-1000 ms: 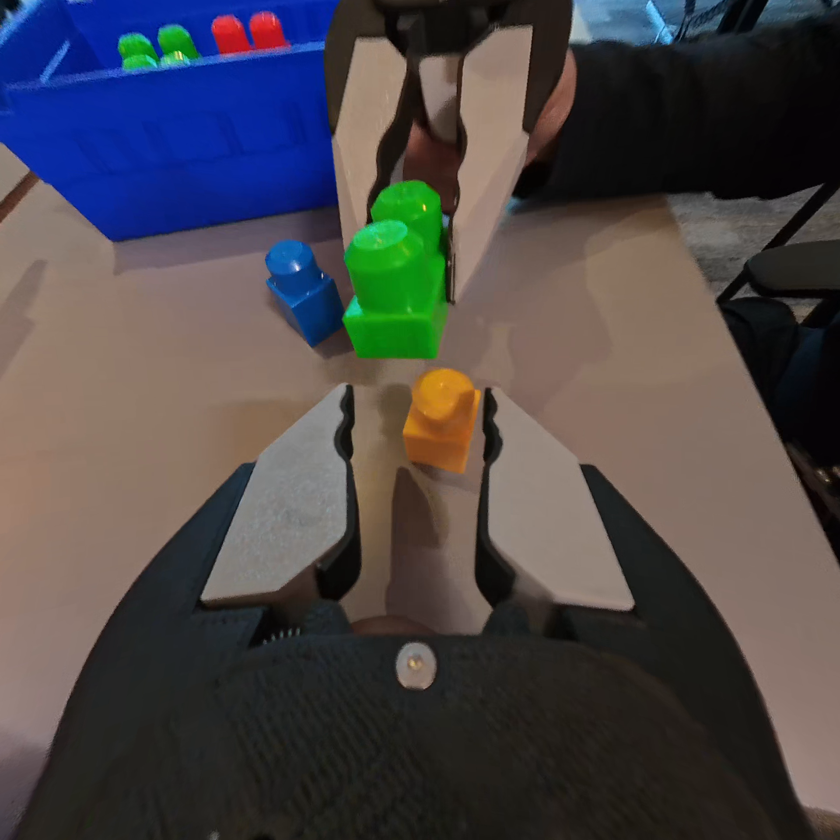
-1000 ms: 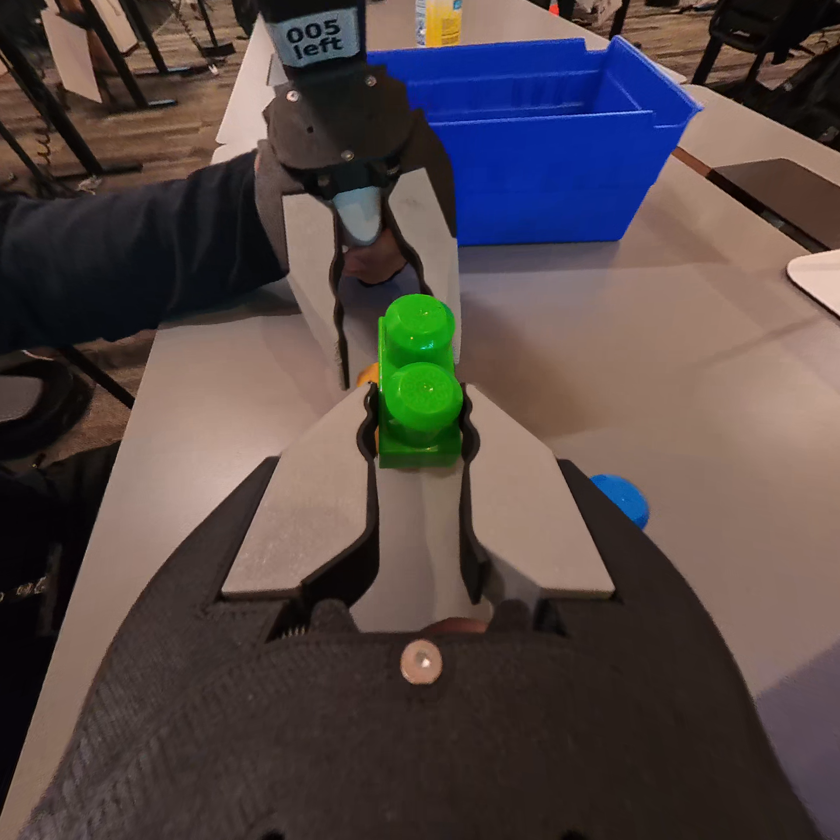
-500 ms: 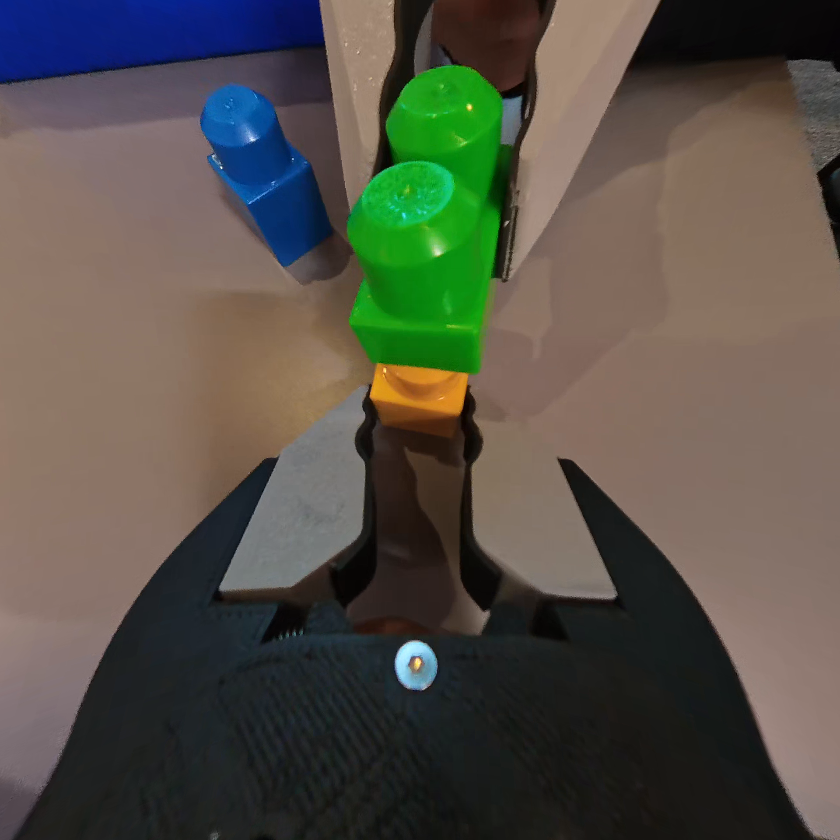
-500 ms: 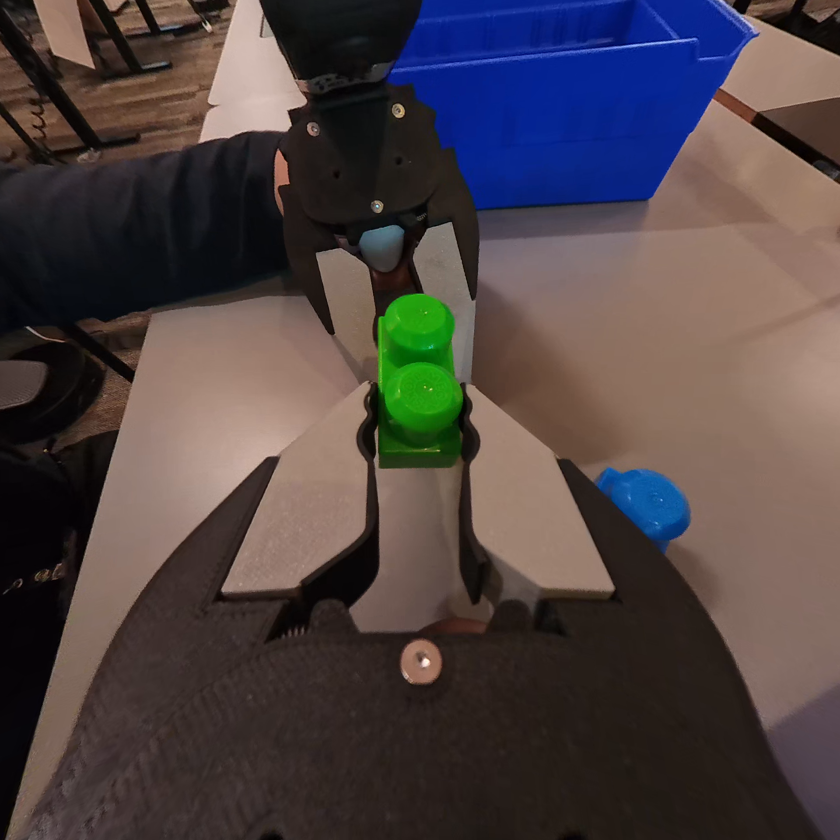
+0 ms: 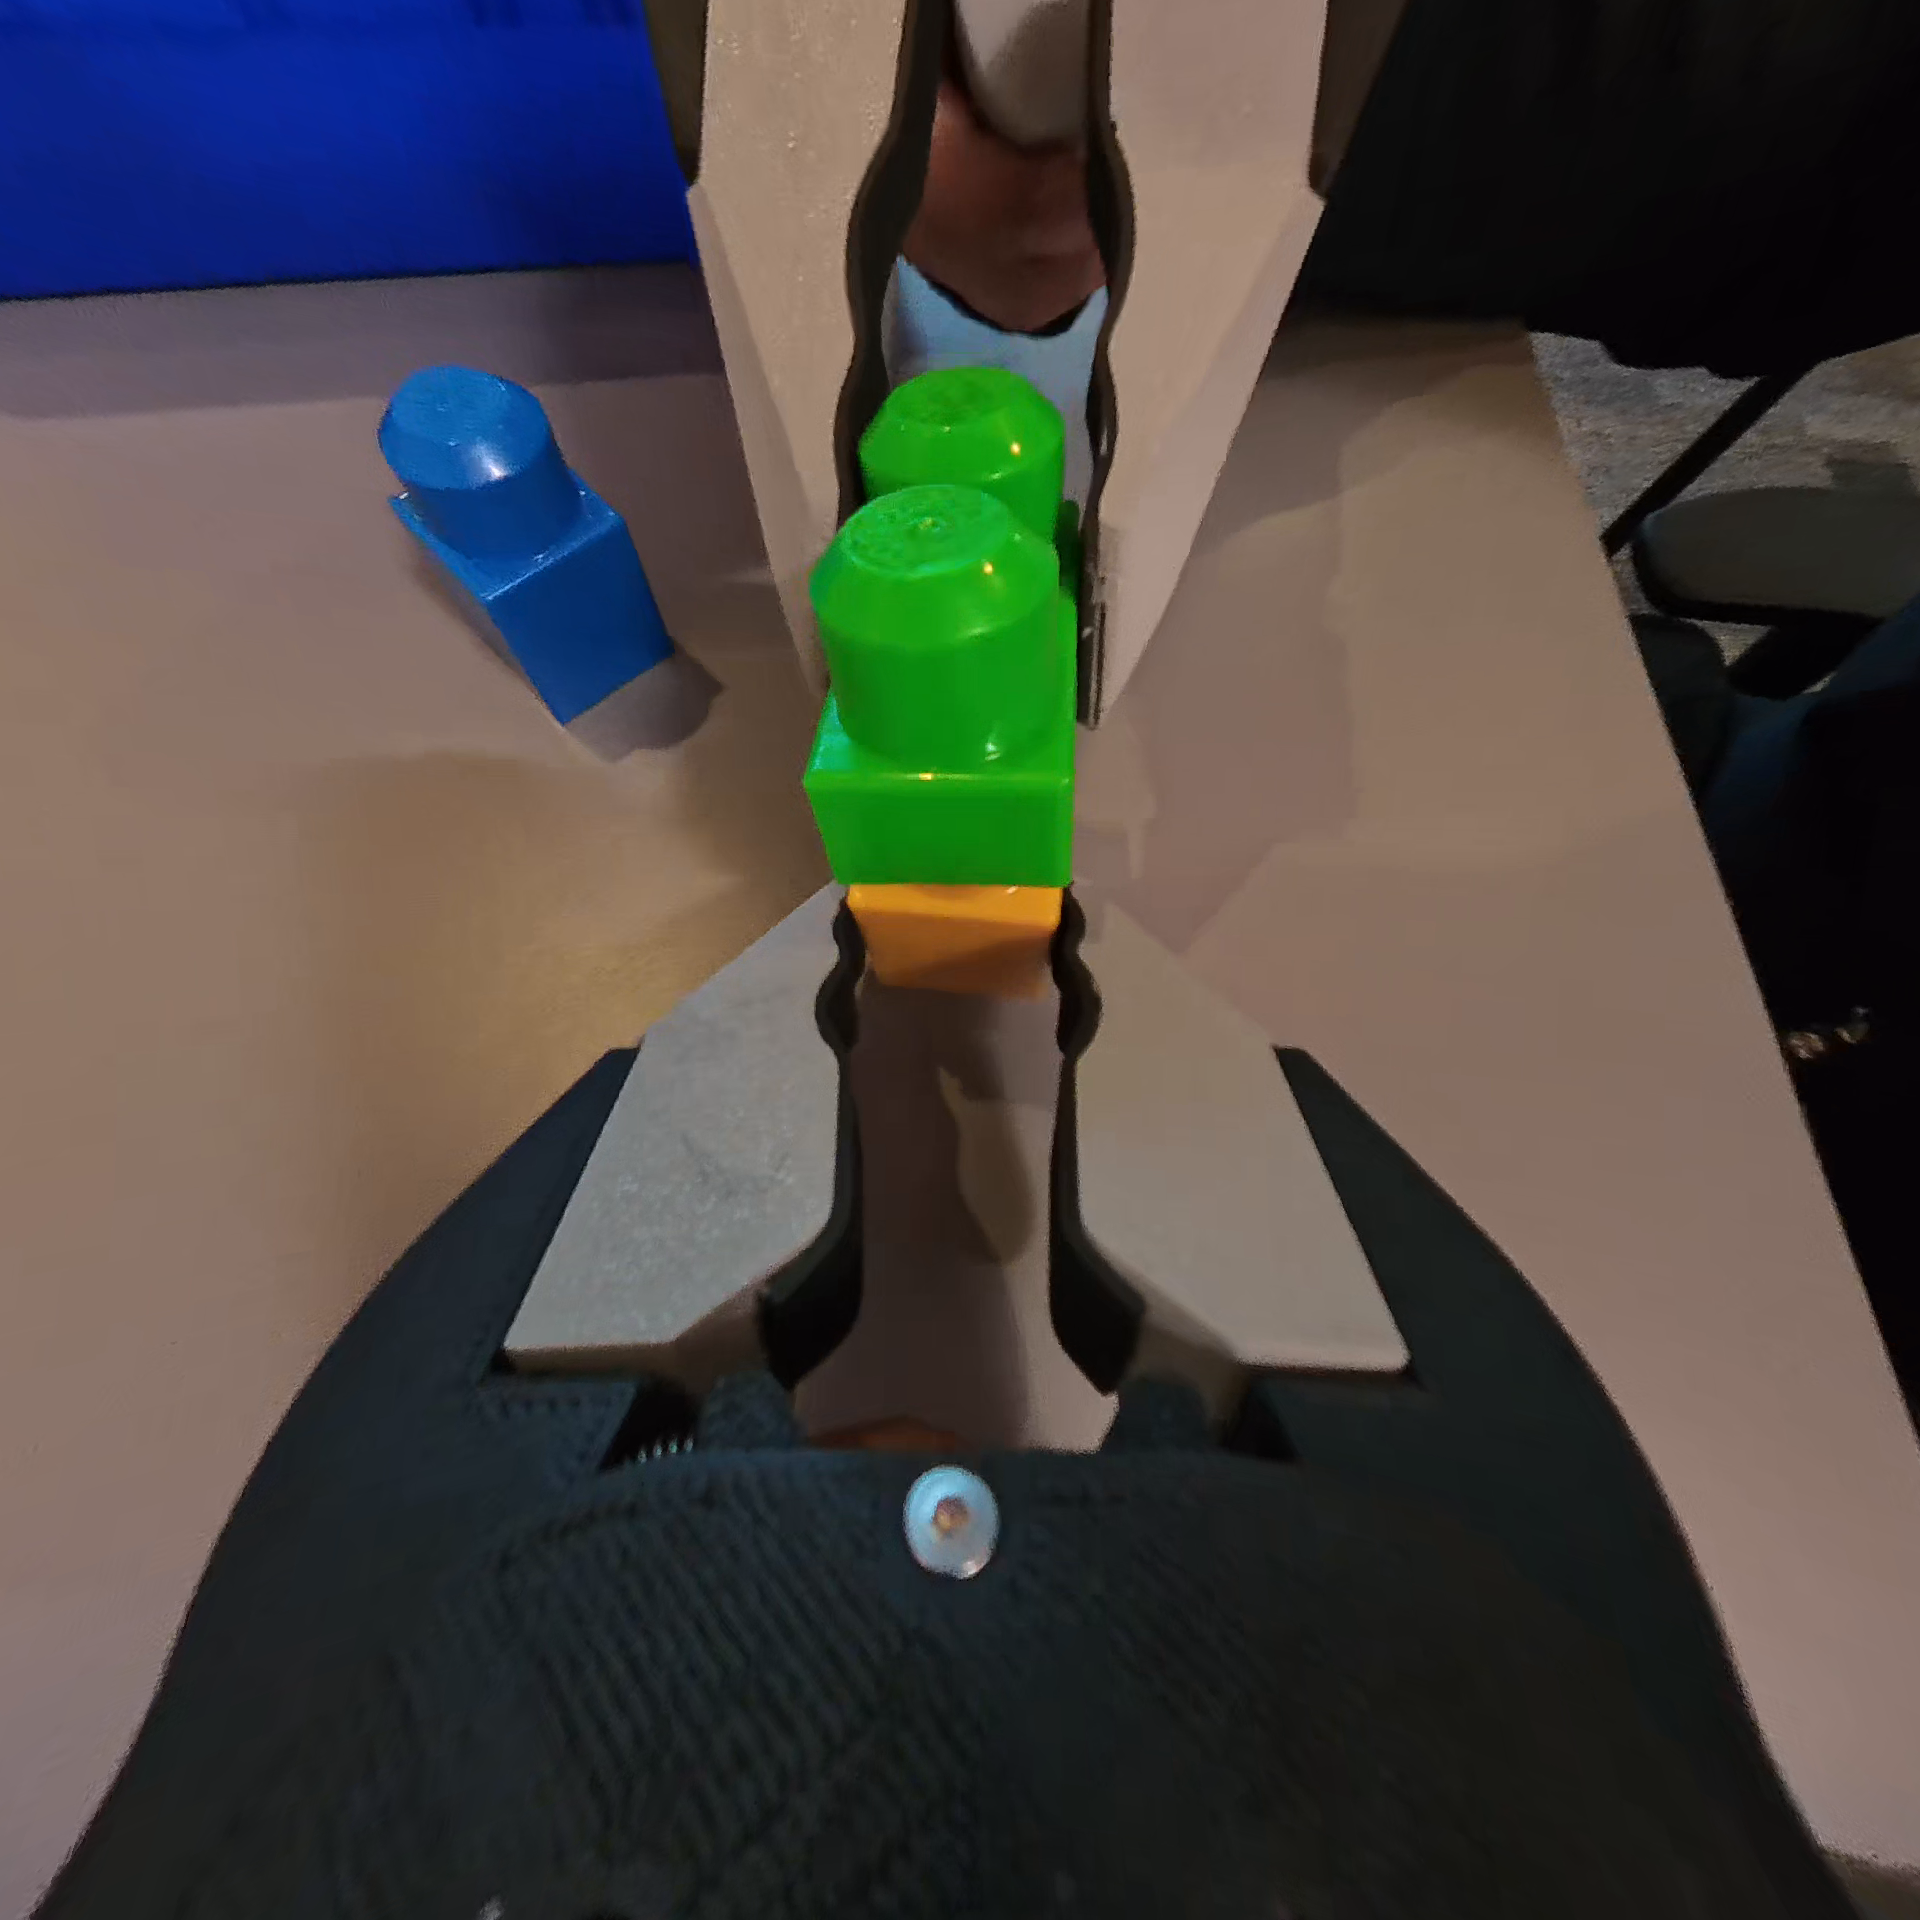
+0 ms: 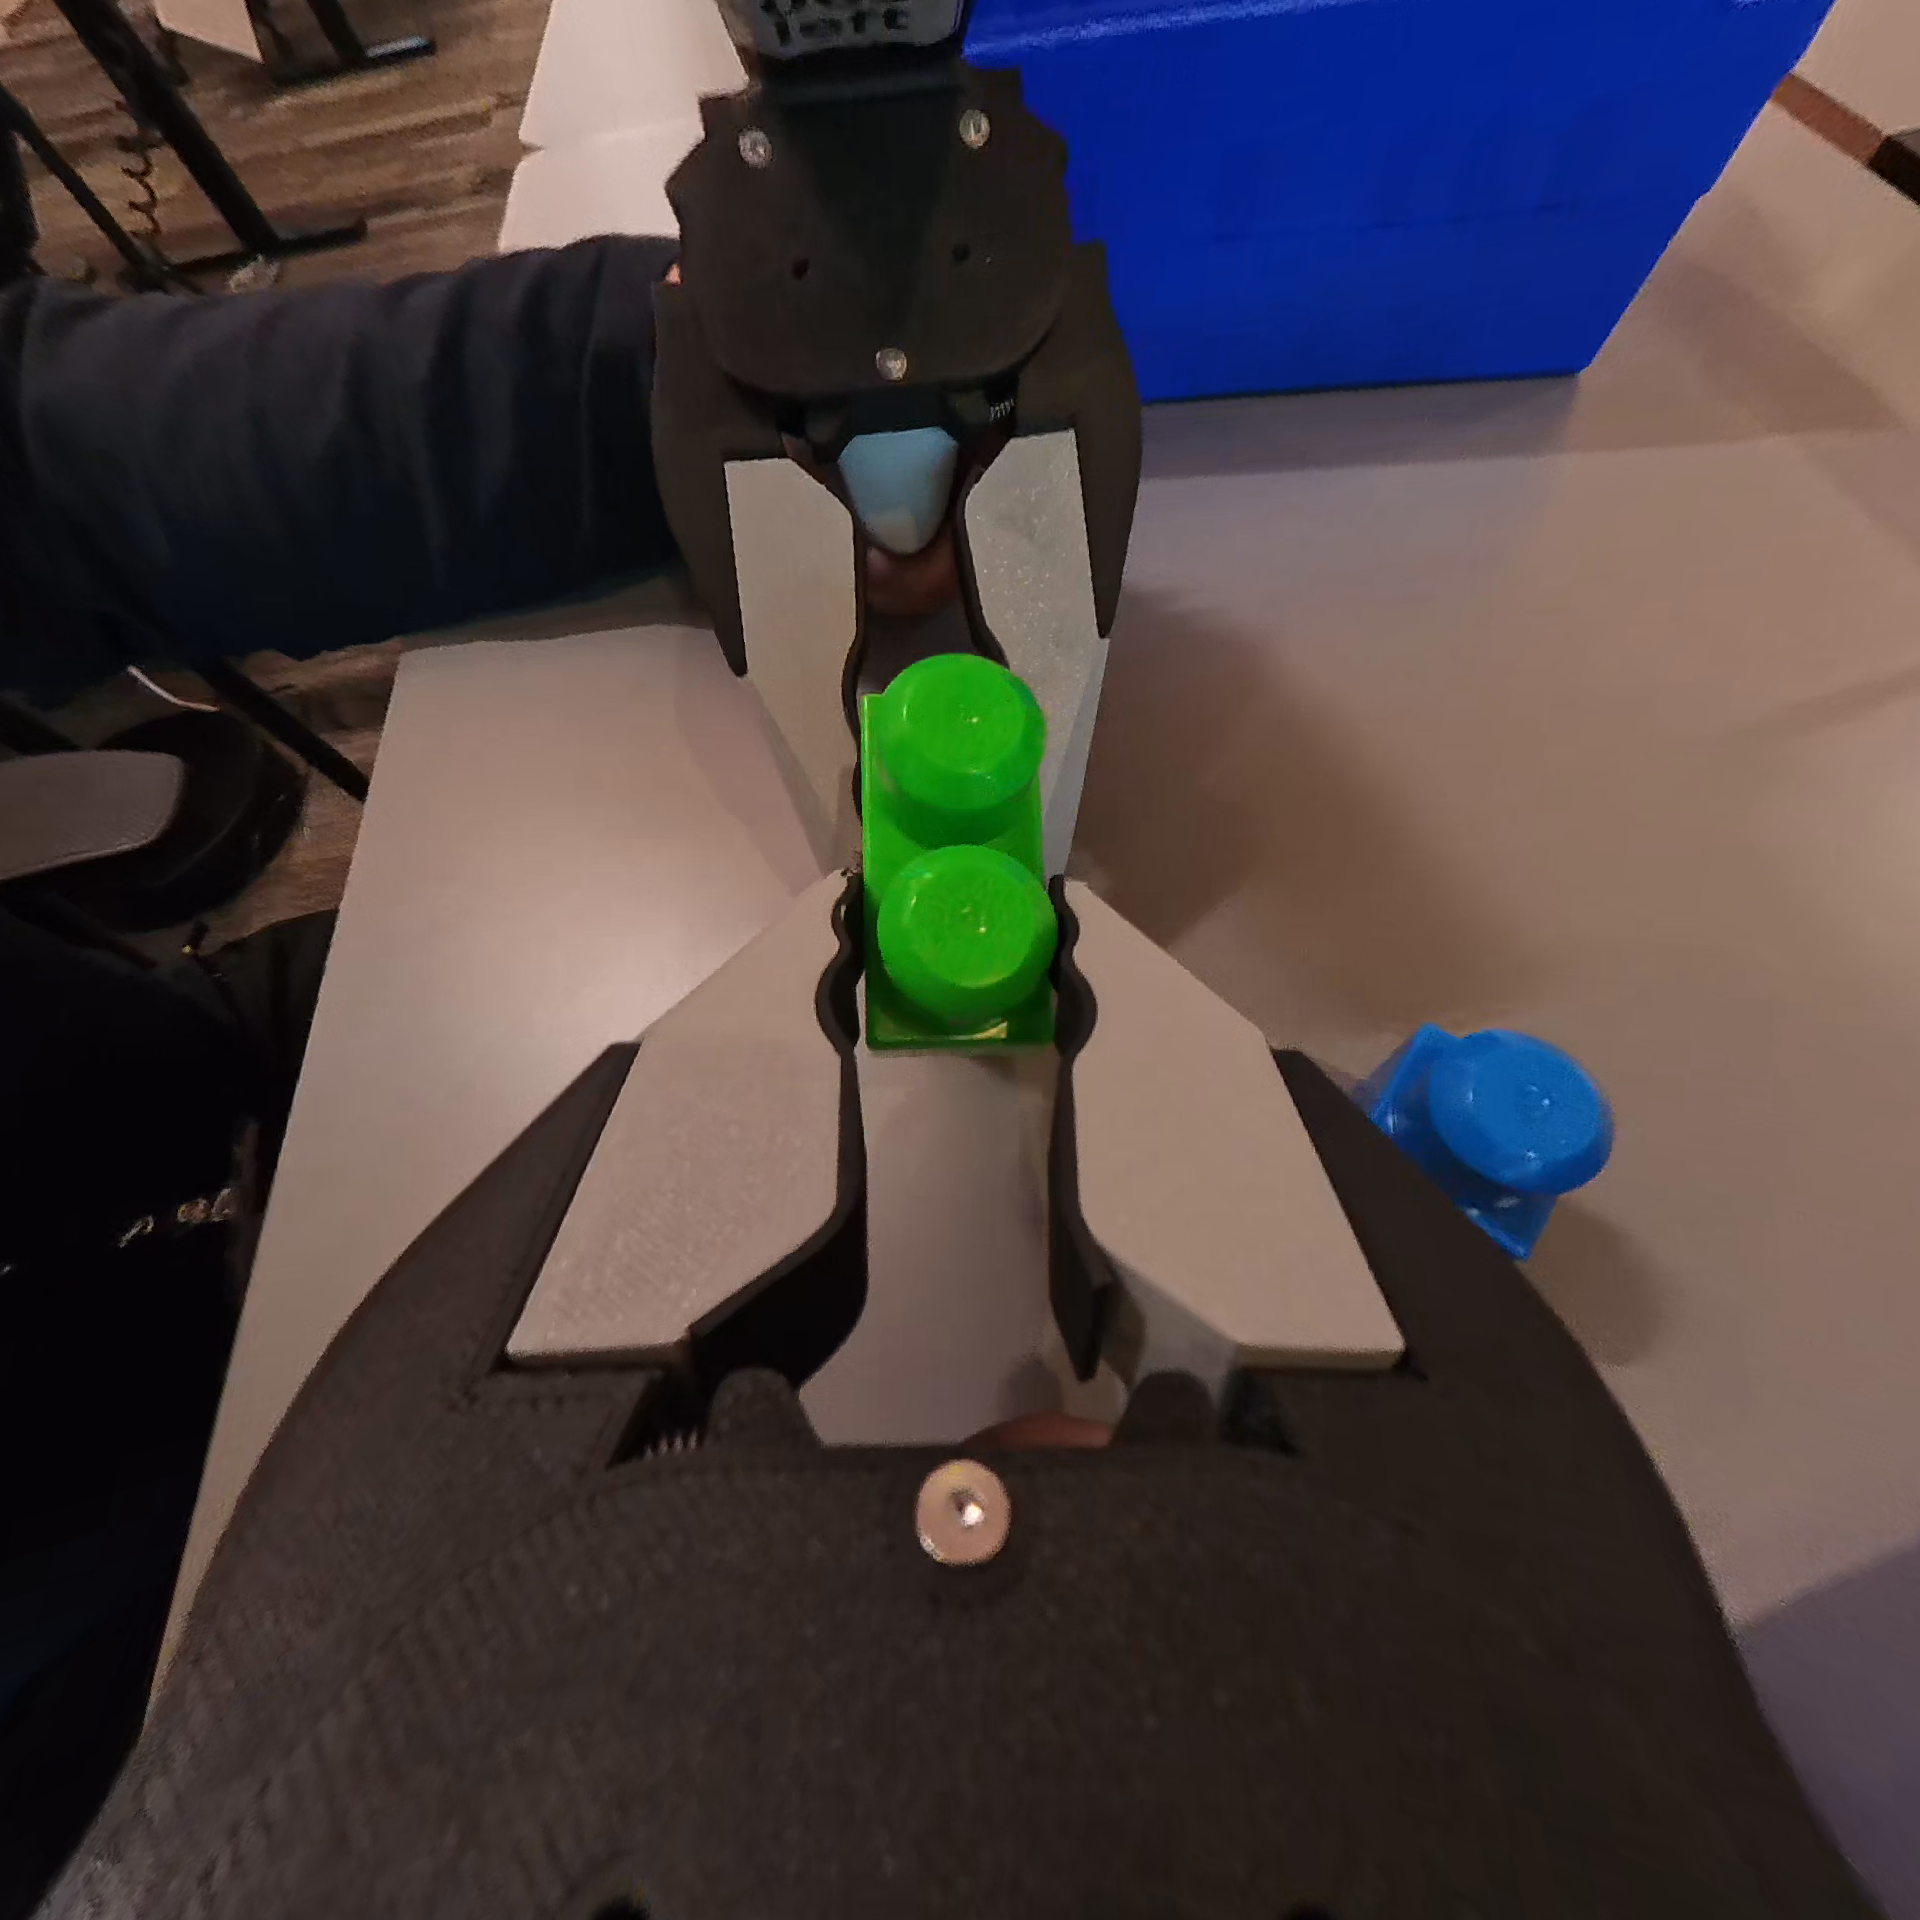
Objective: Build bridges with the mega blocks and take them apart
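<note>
Between right tongs [image 6: 954, 961], green block [image 6: 951, 883]; orange block [image 5: 954, 940] beneath

Opposed close wrist views, shared green block [image 5: 940, 748]

Grey table [image 6: 1455, 675], wooden floor [image 6: 260, 135]

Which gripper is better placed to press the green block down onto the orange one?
Right gripper: its fingers clamp the green block sitting above the orange block; the left gripper is steadying that orange block.
</note>
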